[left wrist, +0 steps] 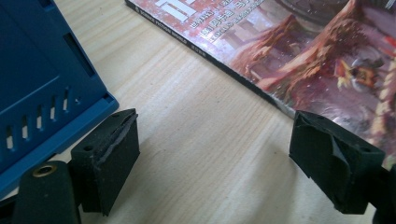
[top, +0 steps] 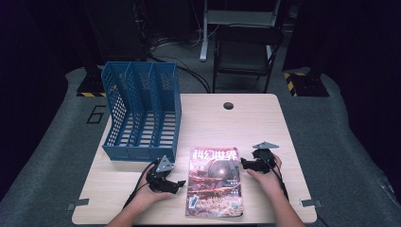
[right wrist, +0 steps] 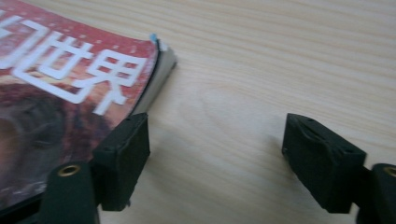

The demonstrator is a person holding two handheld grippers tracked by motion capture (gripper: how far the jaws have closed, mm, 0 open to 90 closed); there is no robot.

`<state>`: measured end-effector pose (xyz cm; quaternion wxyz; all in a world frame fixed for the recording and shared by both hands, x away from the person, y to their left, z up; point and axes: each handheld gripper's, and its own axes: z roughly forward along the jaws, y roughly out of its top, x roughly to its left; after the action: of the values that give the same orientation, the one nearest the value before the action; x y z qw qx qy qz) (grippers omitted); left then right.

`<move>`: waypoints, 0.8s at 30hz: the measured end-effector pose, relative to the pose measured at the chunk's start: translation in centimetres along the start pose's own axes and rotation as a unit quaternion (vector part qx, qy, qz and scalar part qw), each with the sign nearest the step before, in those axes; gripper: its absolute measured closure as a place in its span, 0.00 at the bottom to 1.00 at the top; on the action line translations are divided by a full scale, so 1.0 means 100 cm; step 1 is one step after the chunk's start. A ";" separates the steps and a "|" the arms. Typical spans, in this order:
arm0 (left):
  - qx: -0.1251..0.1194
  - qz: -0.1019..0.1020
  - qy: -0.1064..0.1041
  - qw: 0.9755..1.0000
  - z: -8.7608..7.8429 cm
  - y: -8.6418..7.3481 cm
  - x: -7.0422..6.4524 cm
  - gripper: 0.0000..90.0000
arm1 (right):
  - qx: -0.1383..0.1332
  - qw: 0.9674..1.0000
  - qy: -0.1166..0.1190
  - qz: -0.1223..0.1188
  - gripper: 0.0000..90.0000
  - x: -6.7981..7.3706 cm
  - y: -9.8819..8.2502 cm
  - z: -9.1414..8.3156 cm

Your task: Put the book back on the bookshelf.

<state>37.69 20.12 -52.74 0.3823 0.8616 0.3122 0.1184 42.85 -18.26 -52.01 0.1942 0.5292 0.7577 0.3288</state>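
The left gripper (top: pixel 176 183) lies low over the tabletop (top: pixel 265 118) just left of the magazine (top: pixel 215 182), its jaws spread wide with nothing between them. In the left gripper view the two black pads (left wrist: pixel 112 154) stand far apart over bare wood: one sits close by the lower corner of the blue file rack (left wrist: pixel 42 84), the other overlaps the magazine's spine edge, though whether it touches the cover cannot be told. The right gripper (top: pixel 246 164) sits at the magazine's right side, near its upper right corner, and its jaws are also wide and empty. In the right gripper view one pad (right wrist: pixel 123 156) sits right at the magazine's edge and the other is well apart from it over bare tabletop; the magazine's corner (right wrist: pixel 161 51) shows its page block slightly lifted, with a small blue sliver at the tip.

The magazine lies flat and face up near the front edge of the tabletop, about midway between the two grippers, its red cover with large white characters at the top. The rack (top: pixel 142 111) stands at the back left of the tabletop, its three slots open upward, just behind the left gripper and near the magazine's upper left corner without touching it. A small round hole (top: pixel 228 105) sits in the tabletop near the far edge. Each hand holds its gripper from the front, with cables trailing back toward the person. A dark chair (top: pixel 246 52) stands on the floor beyond the tabletop.
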 end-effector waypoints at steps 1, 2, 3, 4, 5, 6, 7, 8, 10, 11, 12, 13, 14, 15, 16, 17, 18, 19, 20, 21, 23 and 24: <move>0.000 -0.006 0.003 1.000 0.000 0.001 -0.001 0.18 | 0.000 1.000 0.000 0.000 0.27 0.000 0.000 0.000; 0.005 -0.006 0.000 1.000 0.000 0.002 0.000 0.18 | 0.000 1.000 0.005 -0.003 0.28 0.001 0.001 0.000; 0.008 -0.009 0.005 1.000 0.000 0.003 -0.001 0.19 | 0.008 1.000 0.010 -0.001 0.32 0.003 0.002 -0.002; 0.003 -0.022 -0.001 1.000 0.000 0.003 -0.002 0.24 | 0.009 1.000 0.009 0.002 0.36 0.005 0.003 -0.003; 0.015 -0.011 0.006 1.000 -0.002 0.005 -0.001 0.26 | 0.008 1.000 0.011 0.004 0.36 0.005 0.004 -0.005; 0.015 -0.011 0.006 1.000 -0.002 0.005 -0.001 0.27 | 0.008 1.000 0.011 0.004 0.36 0.005 0.004 -0.005; 0.013 -0.010 0.013 1.000 -0.001 0.005 -0.002 0.27 | 0.005 1.000 0.013 0.002 0.38 0.005 0.004 -0.006; 0.012 -0.011 0.013 1.000 -0.002 0.006 -0.003 0.27 | -0.002 1.000 0.015 0.007 0.39 0.006 0.006 -0.009; 0.007 -0.015 0.016 1.000 -0.004 0.008 -0.004 0.30 | -0.010 1.000 0.019 0.009 0.40 0.007 0.007 -0.015; 0.006 -0.017 0.009 1.000 -0.006 0.010 -0.005 0.31 | -0.015 1.000 0.019 0.015 0.40 0.008 0.008 -0.017; 0.002 -0.016 0.012 1.000 -0.007 0.012 -0.005 0.31 | -0.018 1.000 0.018 0.016 0.40 0.009 0.008 -0.019; 0.006 -0.020 0.007 1.000 -0.008 0.013 -0.006 0.32 | -0.019 1.000 0.013 0.013 0.40 0.011 0.009 -0.021; 0.002 -0.023 0.011 1.000 -0.008 0.014 -0.007 0.33 | -0.022 1.000 0.009 0.010 0.41 0.011 0.009 -0.023; 0.005 -0.027 0.009 1.000 -0.009 0.015 -0.008 0.34 | -0.022 1.000 0.007 0.004 0.42 0.012 0.008 -0.024; 0.005 -0.035 0.009 0.999 -0.009 0.016 -0.008 0.34 | -0.023 1.000 0.008 0.005 0.42 0.013 0.008 -0.025; 0.003 -0.042 0.003 0.999 -0.009 0.016 -0.009 0.35 | -0.020 1.000 0.008 0.008 0.42 0.015 0.008 -0.027; 0.003 -0.043 -0.003 0.999 -0.008 0.017 -0.009 0.36 | -0.021 1.000 0.006 -0.004 0.42 0.014 0.008 -0.028; 0.001 -0.047 -0.008 0.999 -0.008 0.018 -0.011 0.37 | -0.022 1.000 0.011 0.000 0.43 0.017 0.008 -0.029; -0.003 -0.047 -0.011 0.999 -0.007 0.018 -0.012 0.37 | -0.022 1.000 0.014 -0.001 0.44 0.017 0.008 -0.030; 0.000 -0.040 -0.017 0.999 -0.007 0.019 -0.014 0.38 | -0.022 1.000 0.019 -0.001 0.44 0.019 0.008 -0.030; 0.003 -0.035 -0.024 0.999 -0.006 0.021 -0.018 0.39 | -0.024 0.999 0.026 0.001 0.45 0.021 0.008 -0.031; 0.004 -0.033 -0.027 0.999 -0.005 0.021 -0.020 0.39 | -0.020 0.999 0.030 -0.003 0.47 0.021 0.008 -0.032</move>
<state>36.85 18.07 -50.77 0.3905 0.8555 0.3304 0.0808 40.59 -17.05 -49.06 0.1827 0.5124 0.7582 0.3593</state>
